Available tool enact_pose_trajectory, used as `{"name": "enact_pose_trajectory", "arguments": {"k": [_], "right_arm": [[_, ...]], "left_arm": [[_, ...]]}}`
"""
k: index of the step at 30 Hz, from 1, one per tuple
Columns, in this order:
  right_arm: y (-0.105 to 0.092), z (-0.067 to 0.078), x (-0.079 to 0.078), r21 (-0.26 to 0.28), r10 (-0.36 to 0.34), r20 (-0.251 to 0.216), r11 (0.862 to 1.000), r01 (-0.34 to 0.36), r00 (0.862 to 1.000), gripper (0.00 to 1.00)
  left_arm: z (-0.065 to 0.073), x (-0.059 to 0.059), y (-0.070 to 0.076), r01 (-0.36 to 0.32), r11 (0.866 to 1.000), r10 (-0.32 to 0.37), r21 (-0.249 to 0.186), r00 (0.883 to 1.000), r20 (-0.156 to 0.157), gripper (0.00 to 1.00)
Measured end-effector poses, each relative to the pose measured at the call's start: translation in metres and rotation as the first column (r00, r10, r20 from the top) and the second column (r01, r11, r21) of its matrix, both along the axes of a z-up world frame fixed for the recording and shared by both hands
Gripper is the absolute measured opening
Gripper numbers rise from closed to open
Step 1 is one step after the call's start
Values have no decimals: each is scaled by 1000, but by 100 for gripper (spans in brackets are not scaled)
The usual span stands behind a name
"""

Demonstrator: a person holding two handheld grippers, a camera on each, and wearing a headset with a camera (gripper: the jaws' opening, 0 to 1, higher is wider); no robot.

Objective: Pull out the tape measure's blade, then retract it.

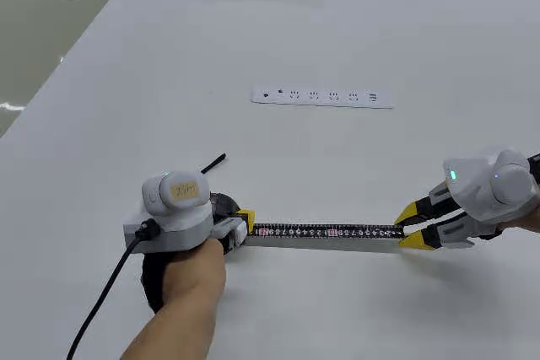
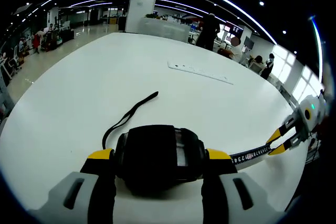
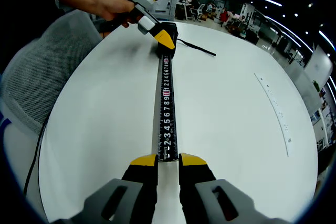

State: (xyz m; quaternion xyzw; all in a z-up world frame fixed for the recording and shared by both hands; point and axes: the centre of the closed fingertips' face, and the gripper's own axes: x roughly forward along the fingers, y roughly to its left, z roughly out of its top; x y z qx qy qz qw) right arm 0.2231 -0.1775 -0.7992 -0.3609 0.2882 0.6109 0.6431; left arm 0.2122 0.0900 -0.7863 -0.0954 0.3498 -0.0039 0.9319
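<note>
Clamping the round black plastic tape measure case btwn its yellow-tipped jaws, the L gripper is sitting nearest the person and pinning the case down on the white tabletop. The narrow pale metal blade w/ black numerals is lying flat on the table, running straight from the case out to the R gripper. That one's jaws are set narrow, pinching the blade's free end. The blade's long axis is running gripper to gripper, so retracting prob. means R feeding the end straight back along that line while L is anchoring the case. Farther back, a thin black wrist strap is trailing off the case. Beyond it, a flat white power strip is lying well apart.
</note>
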Motion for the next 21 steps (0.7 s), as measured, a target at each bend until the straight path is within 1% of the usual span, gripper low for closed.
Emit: {"name": "enact_pose_trajectory", "arguments": {"k": [7, 8, 21], "right_arm": [[4, 2, 1, 2, 5, 6, 1000, -5, 1000, 14], [5, 4, 1, 4, 4, 6, 1000, -4, 1000, 14], [9, 5, 0, 4, 8, 8, 1000, -8, 1000, 14]], "left_arm": [[-1, 2, 1, -3, 1000, 3, -5, 1000, -3, 62], [-1, 1, 1, -4, 1000, 4, -5, 1000, -3, 62], [-1, 1, 0, 2, 1000, -2, -8, 1000, -5, 62]]}}
